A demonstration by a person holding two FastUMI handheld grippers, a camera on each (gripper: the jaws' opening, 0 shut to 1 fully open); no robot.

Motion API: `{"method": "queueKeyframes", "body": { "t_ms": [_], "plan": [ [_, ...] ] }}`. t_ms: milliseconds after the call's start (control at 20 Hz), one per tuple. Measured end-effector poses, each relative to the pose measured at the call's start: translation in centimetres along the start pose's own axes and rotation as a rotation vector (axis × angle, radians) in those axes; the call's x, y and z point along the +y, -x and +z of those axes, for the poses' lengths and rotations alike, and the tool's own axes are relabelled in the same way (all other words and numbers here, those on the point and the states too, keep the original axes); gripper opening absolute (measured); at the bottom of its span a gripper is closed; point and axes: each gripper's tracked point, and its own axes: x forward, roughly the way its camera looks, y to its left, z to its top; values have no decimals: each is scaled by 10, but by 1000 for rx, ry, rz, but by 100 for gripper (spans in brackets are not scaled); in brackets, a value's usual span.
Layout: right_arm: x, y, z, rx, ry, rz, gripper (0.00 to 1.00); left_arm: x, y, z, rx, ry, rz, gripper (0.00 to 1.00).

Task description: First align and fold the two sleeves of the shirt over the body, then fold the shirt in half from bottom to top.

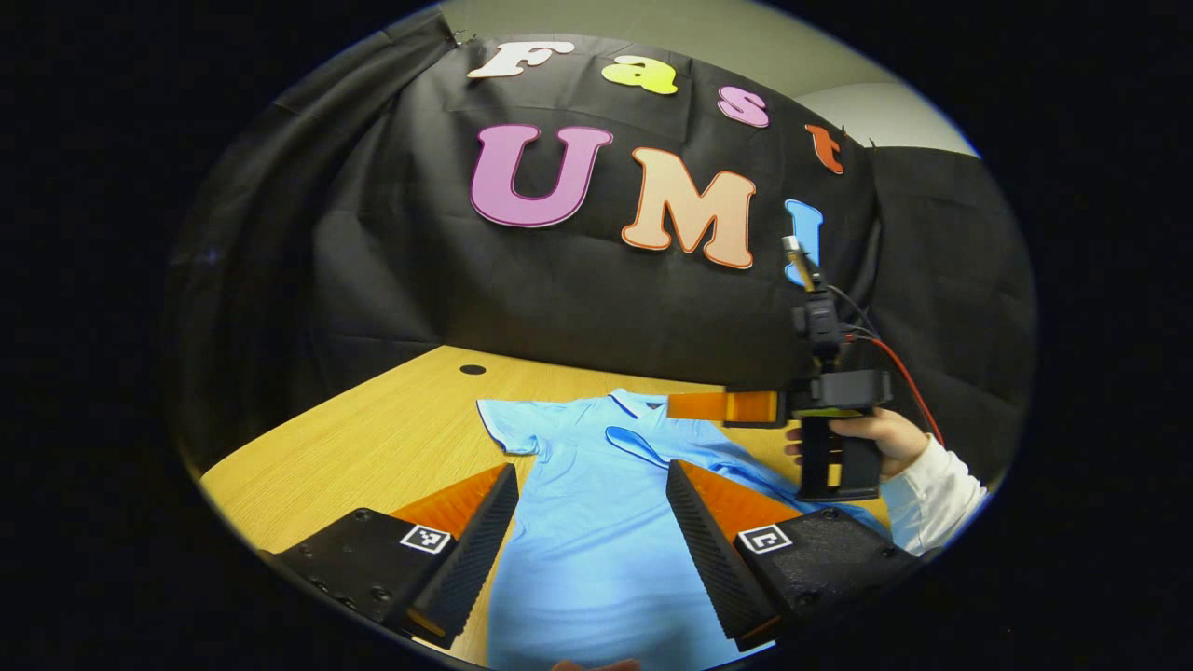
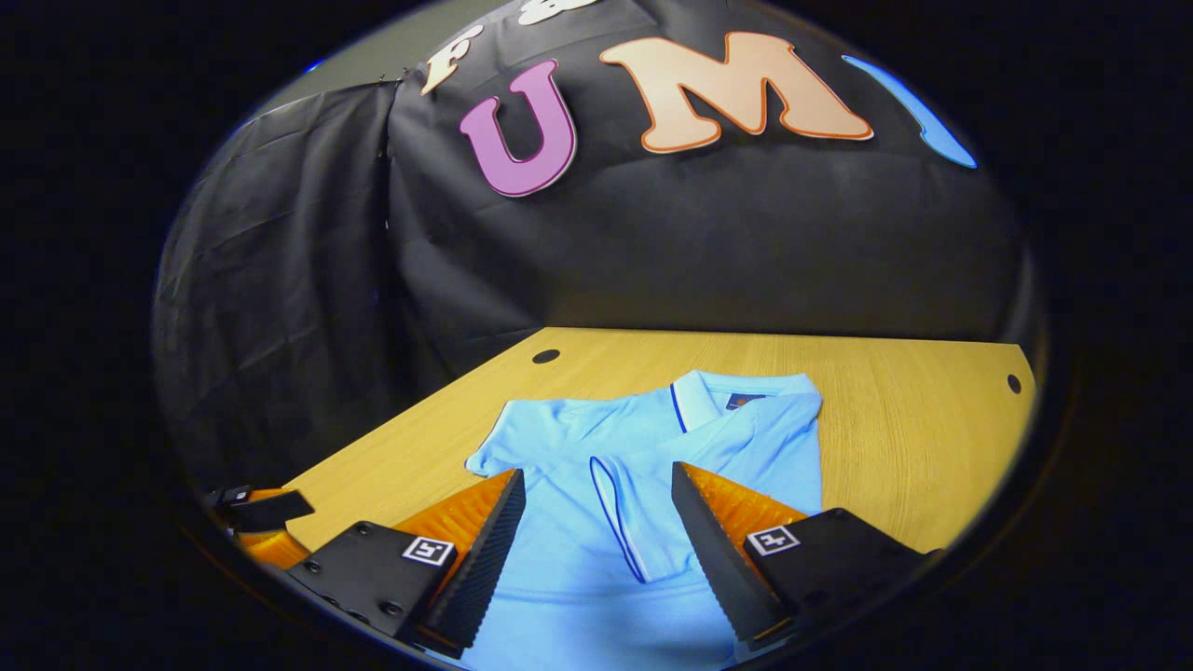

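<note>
In the left gripper view, the left hand-held gripper [image 1: 592, 550] is seen nearest, its jaws spread wide over the lower body of the light blue shirt [image 1: 596, 522], nothing held between them. In the right gripper view, the right hand-held gripper [image 2: 596, 559] is likewise held open, empty, above the shirt, with a folded-in sleeve [image 2: 634, 503] lying across the body between its fingers. Farther off, the shirt is spread flat on the wooden worktop [image 2: 913, 438], collar [image 2: 718, 391] toward the far edge; the other sleeve [image 1: 508, 424] is seen still spread outward in the left gripper view. Beyond, the right hand-held gripper is held by a hand [image 1: 876, 438] near the collar.

It is judged that one sleeve remains to be folded. A crooked fold could be produced if the sleeve is pinched off its edge, and the finished sleeve could be dragged loose if the body cloth is caught by the fingers.
</note>
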Motion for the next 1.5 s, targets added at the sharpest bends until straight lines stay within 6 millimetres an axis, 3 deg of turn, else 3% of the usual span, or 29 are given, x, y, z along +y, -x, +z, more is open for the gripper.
{"method": "queueKeyframes", "body": {
  "t_ms": [150, 250, 500, 750, 1050, 1300, 1500],
  "plan": [
    [-7, 40, -7, -26, 33, -6, 94, 10, -13, -4, 34, 9, 6, 95],
    [-14, 63, -9, -55, 41, -23, 98, 18, -27, -10, 89, 13, -7, 95],
    [-52, 103, -25, -90, 38, -101, 98, 49, -81, -1, 184, -18, 29, 96],
    [-86, 123, -39, -109, 25, -181, 98, 78, -141, 9, 233, -129, 89, 95],
    [-104, 146, -33, -161, -12, -217, 98, 92, -204, -7, 339, -116, 89, 95],
    [-111, 166, -26, -216, 11, -254, 98, 117, -231, -23, 400, -64, 140, 95],
    [-111, 176, -27, -231, -51, -230, 98, 131, -241, -37, 442, -67, 177, 95]
  ]
}}
